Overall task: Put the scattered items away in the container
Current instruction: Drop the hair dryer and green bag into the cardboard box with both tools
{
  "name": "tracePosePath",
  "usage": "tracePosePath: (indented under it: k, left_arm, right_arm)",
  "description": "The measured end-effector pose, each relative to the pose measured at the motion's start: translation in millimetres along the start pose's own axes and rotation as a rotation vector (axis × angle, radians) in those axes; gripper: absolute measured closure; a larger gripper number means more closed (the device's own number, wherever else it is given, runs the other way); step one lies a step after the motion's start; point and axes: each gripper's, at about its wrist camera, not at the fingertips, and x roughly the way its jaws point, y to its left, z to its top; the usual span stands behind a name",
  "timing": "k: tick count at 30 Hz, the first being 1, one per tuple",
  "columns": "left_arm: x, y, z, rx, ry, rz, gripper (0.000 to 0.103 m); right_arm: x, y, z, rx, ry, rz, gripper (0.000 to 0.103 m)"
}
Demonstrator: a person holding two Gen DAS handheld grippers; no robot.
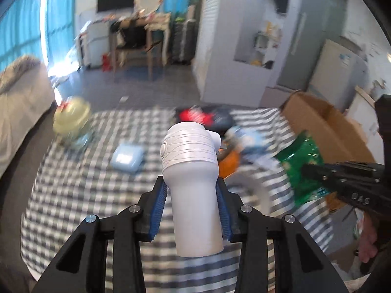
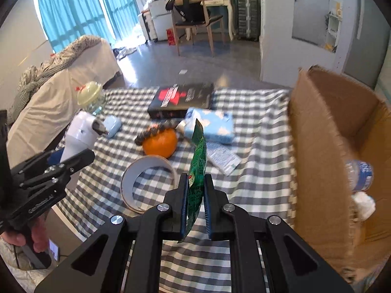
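My left gripper (image 1: 191, 185) is shut on a white plastic device (image 1: 193, 171) with a ribbed head, held above the checked cloth; it also shows in the right wrist view (image 2: 80, 131). My right gripper (image 2: 196, 183) is shut on a green snack packet (image 2: 199, 161), held upright over the table; the packet also shows in the left wrist view (image 1: 300, 161). The open cardboard box (image 2: 325, 131) stands at the right, with a water bottle (image 2: 359, 174) and white tissue inside. It shows at the right in the left wrist view (image 1: 325, 127).
On the checked cloth (image 2: 256, 146) lie an orange (image 2: 160, 142), a bead bracelet (image 2: 156, 129), a tape roll (image 2: 144, 180), a blue tissue pack (image 2: 210, 124), a black box (image 2: 182, 99), a paper leaflet (image 2: 223, 157), a light blue case (image 2: 112, 125) and a lidded jar (image 2: 91, 96).
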Motion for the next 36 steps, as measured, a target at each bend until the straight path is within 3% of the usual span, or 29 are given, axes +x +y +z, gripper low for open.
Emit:
tracePosePath:
  k: [8, 16, 24, 31, 34, 35, 36]
  left_arm:
    - [-18, -88, 50, 0.159, -0.119, -0.125, 0.063]
    - [-5, -187, 82, 0.268, -0.141, -0.242, 0.063]
    - [33, -267, 78, 0.354, -0.061, -0.310, 0.063]
    - [67, -302, 68, 0.400, 0.018, -0.294, 0.063]
    - [79, -308, 64, 0.419, 0.048, -0.259, 0.054]
    - [80, -309, 63, 0.421, 0.046, -0.242, 0.038]
    - [79, -309, 63, 0.420, 0.031, -0.212, 0.032]
  right_arm:
    - [-64, -41, 9, 0.044, -0.133, -0.093, 0.092]
    - [-126, -106, 4, 0.126, -0.231, -0.261, 0.092]
    - [-118, -168, -21, 0.220, -0.159, -0.353, 0.092]
    - [-95, -207, -40, 0.286, -0.091, -0.330, 0.092]
    - [-90, -216, -40, 0.294, -0.086, -0.322, 0.092]
    - [-89, -218, -40, 0.295, -0.087, -0.327, 0.091]
    - [-88, -219, -41, 0.296, -0.088, -0.334, 0.086]
